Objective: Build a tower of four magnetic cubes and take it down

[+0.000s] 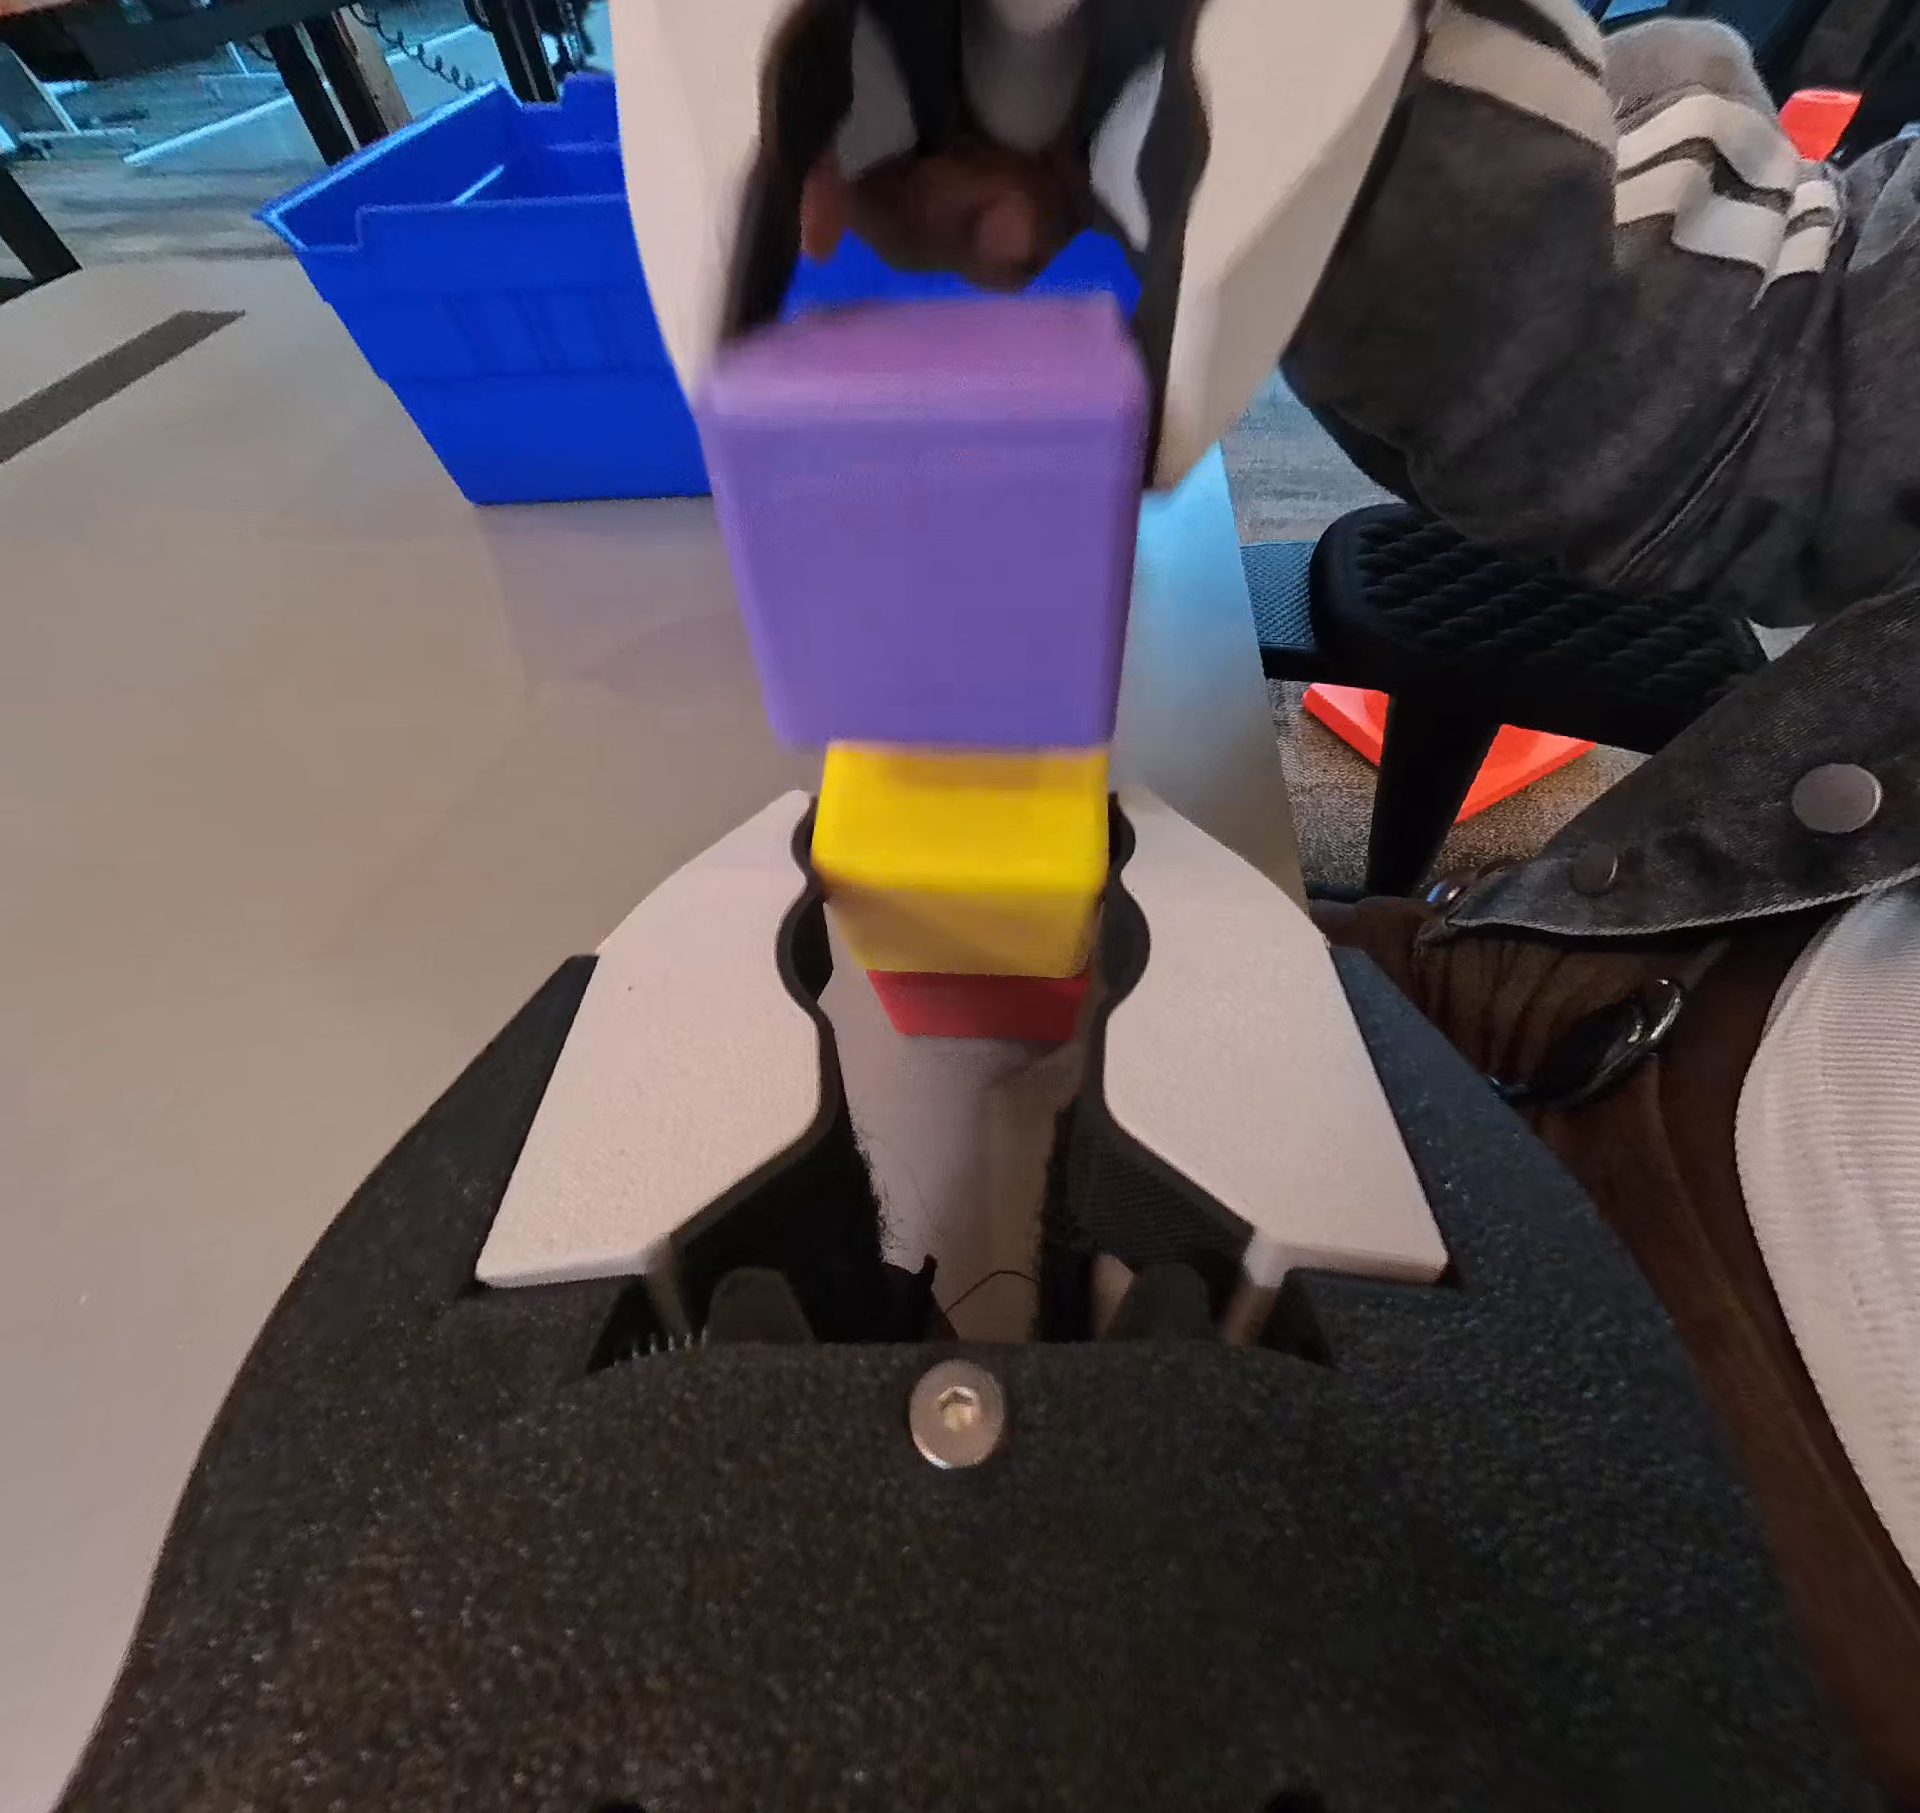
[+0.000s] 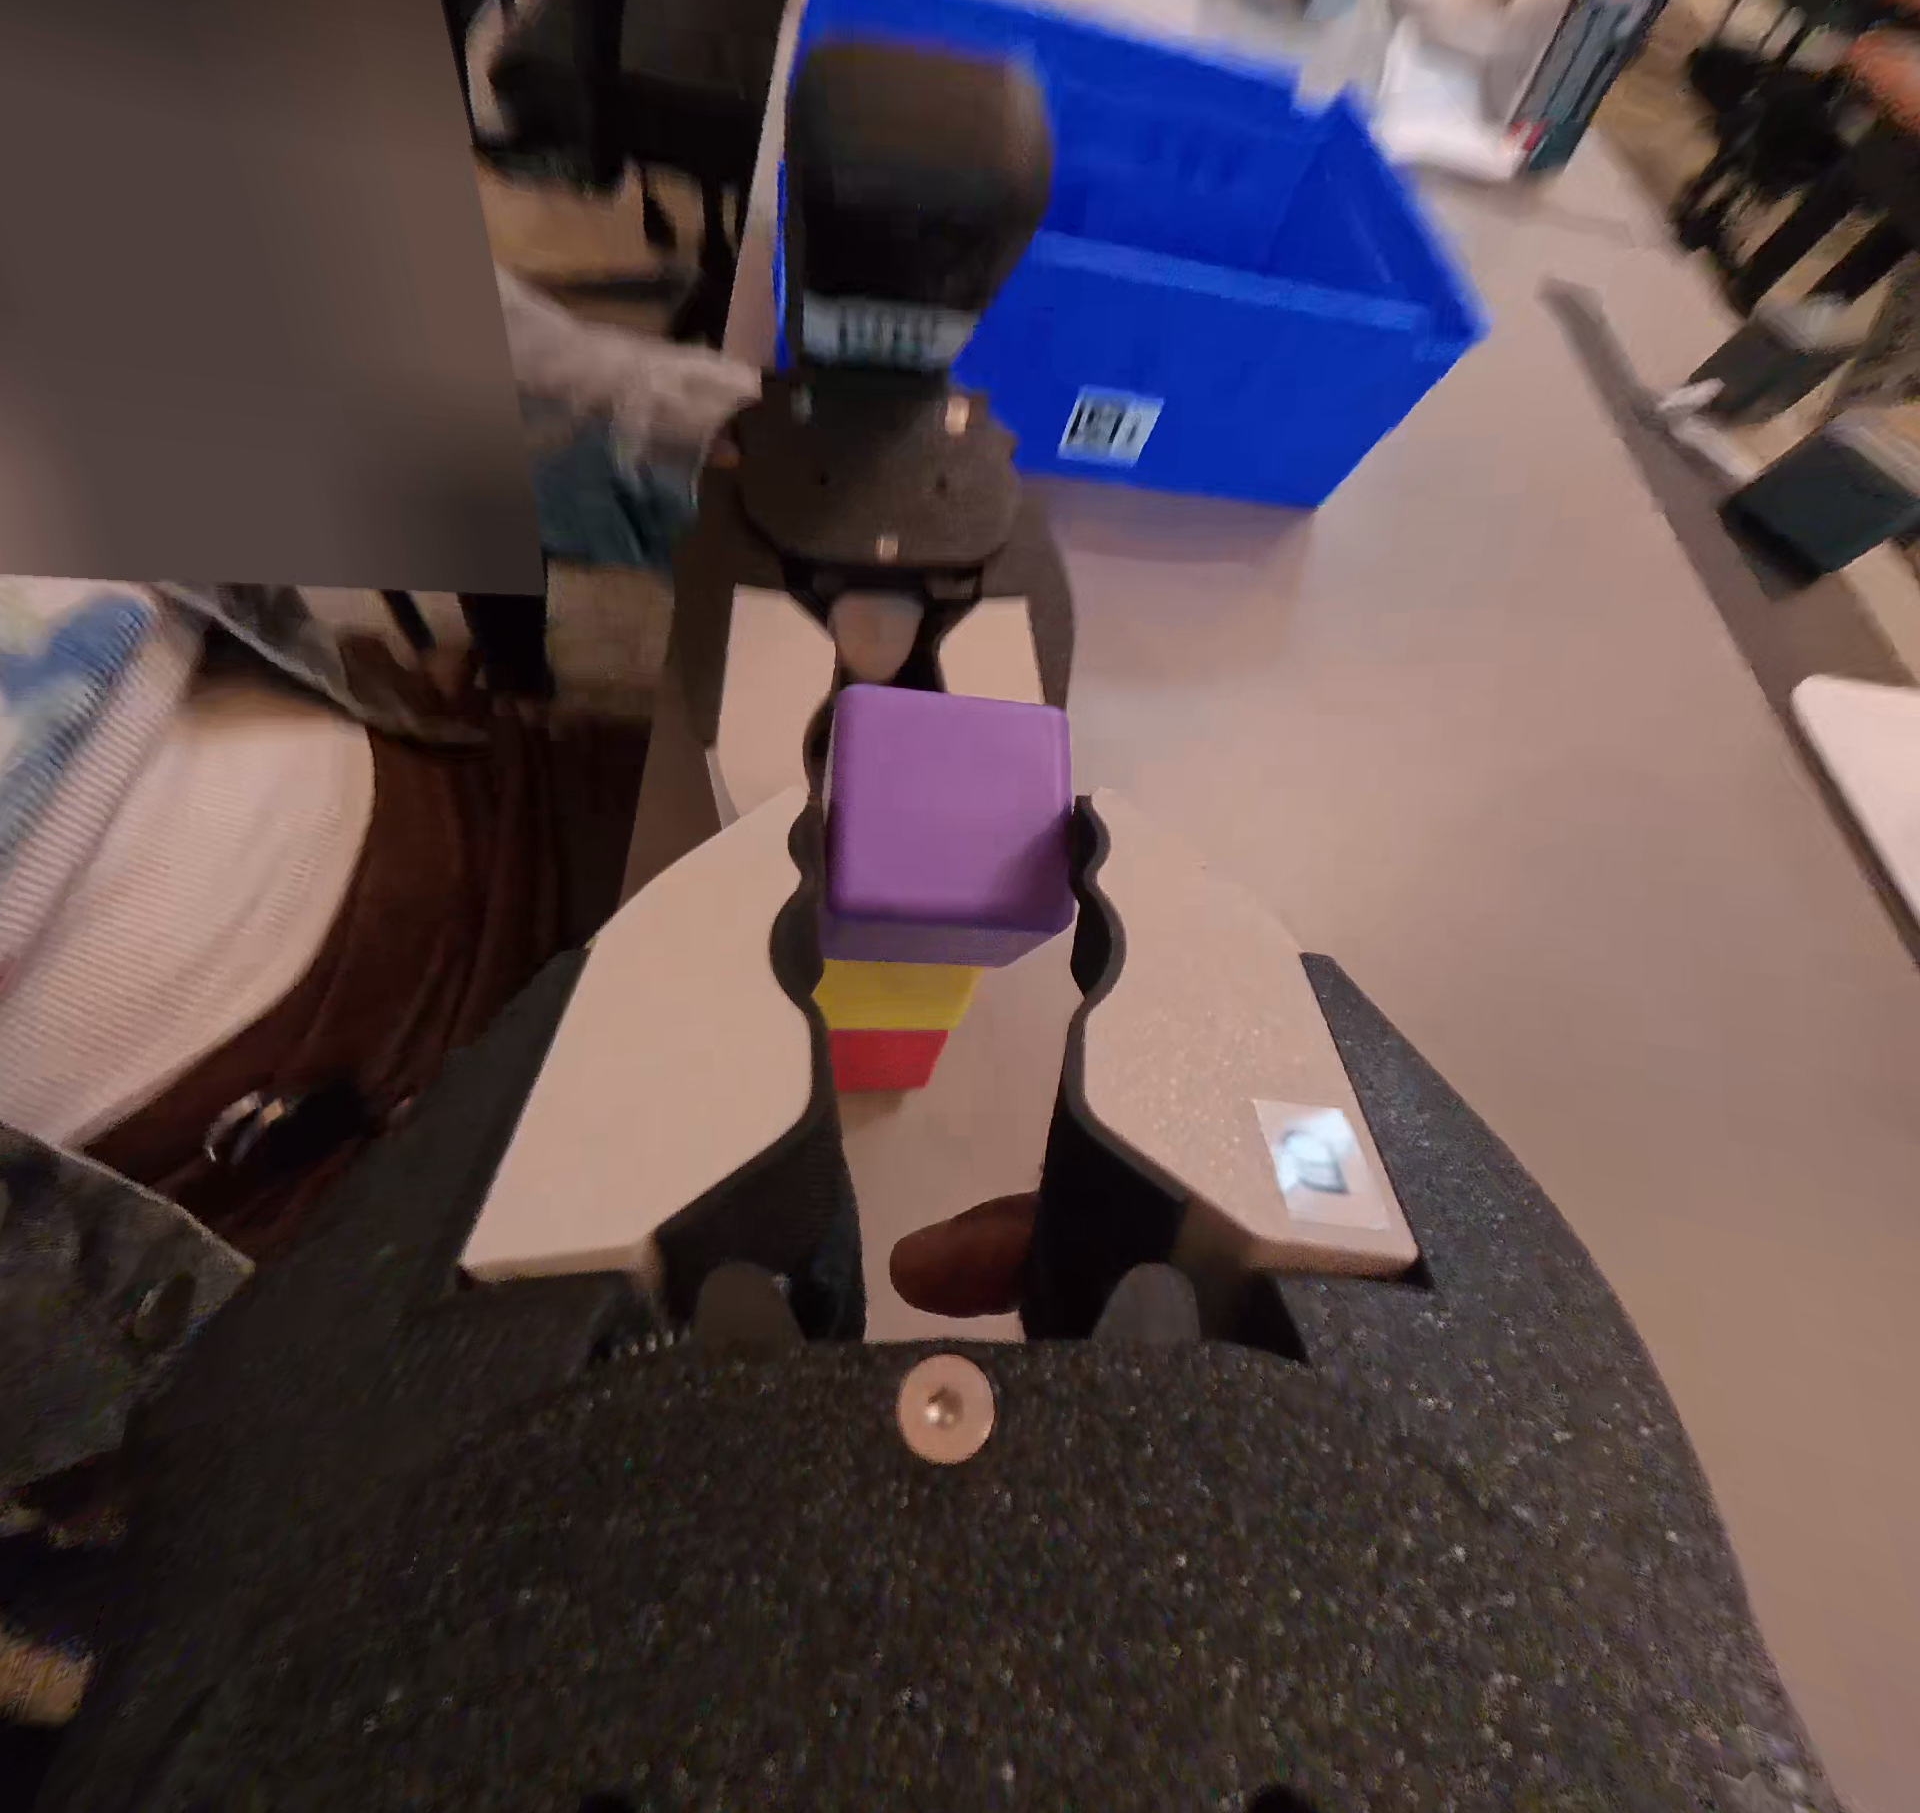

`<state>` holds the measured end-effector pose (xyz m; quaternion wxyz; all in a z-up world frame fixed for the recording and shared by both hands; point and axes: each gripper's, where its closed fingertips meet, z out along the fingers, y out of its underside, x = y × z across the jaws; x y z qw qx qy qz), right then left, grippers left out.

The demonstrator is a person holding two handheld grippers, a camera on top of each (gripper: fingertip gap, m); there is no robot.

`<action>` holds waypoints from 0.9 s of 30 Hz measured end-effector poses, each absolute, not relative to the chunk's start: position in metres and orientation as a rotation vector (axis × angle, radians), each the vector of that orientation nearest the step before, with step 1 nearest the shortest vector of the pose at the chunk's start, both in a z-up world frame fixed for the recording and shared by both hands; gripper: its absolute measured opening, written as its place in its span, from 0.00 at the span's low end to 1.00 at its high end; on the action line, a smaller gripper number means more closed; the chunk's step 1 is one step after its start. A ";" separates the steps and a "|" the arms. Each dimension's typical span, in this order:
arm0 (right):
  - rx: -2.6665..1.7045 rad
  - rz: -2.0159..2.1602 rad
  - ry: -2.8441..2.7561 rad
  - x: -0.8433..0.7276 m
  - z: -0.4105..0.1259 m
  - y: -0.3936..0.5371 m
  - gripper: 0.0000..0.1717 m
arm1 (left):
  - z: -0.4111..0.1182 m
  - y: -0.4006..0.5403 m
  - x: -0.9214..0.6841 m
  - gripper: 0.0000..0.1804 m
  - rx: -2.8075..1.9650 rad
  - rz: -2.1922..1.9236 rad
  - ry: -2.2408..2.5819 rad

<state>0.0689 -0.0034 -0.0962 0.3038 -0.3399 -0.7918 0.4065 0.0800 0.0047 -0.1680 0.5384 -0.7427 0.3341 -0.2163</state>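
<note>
Three stacked plastic cubes, purple [image 2: 951,818] over yellow [image 1: 961,854] over red [image 1: 982,1003], stand on the beige bench [image 1: 312,724]; one blue plastic bin [image 1: 499,309] sits beyond. Left tool [image 1: 961,859] pinches yellow, right tool [image 2: 940,849] pinches purple.

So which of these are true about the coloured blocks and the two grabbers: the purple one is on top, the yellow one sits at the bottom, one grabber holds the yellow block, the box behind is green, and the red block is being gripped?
1. The purple block is at the top of the stack. True.
2. The yellow block is the lowest one seen. False: the red block is under it.
3. The left gripper clamps the yellow block. True.
4. The bin on the table is green. False: it is blue.
5. The right gripper grips the red block. False: its fingers close on the purple block.
</note>
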 end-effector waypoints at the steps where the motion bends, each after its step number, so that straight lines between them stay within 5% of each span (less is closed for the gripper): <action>1: -0.888 1.149 -2.031 0.072 -0.081 -0.001 0.26 | -0.168 0.004 0.079 0.27 -1.770 -0.524 0.789; 5: -0.879 1.229 -1.785 0.094 -0.024 0.028 0.26 | -0.168 0.005 0.079 0.27 -1.773 -0.509 0.798; 12: -1.334 0.707 -1.303 0.159 0.009 0.164 0.26 | -0.168 0.005 0.083 0.27 -1.786 -0.497 0.807; 18: -1.839 0.336 -0.986 0.234 -0.062 0.273 0.26 | -0.168 0.006 0.086 0.27 -1.792 -0.492 0.811; 27: -2.228 0.210 -0.900 0.261 -0.181 0.314 0.27 | -0.168 0.008 0.089 0.27 -1.795 -0.498 0.806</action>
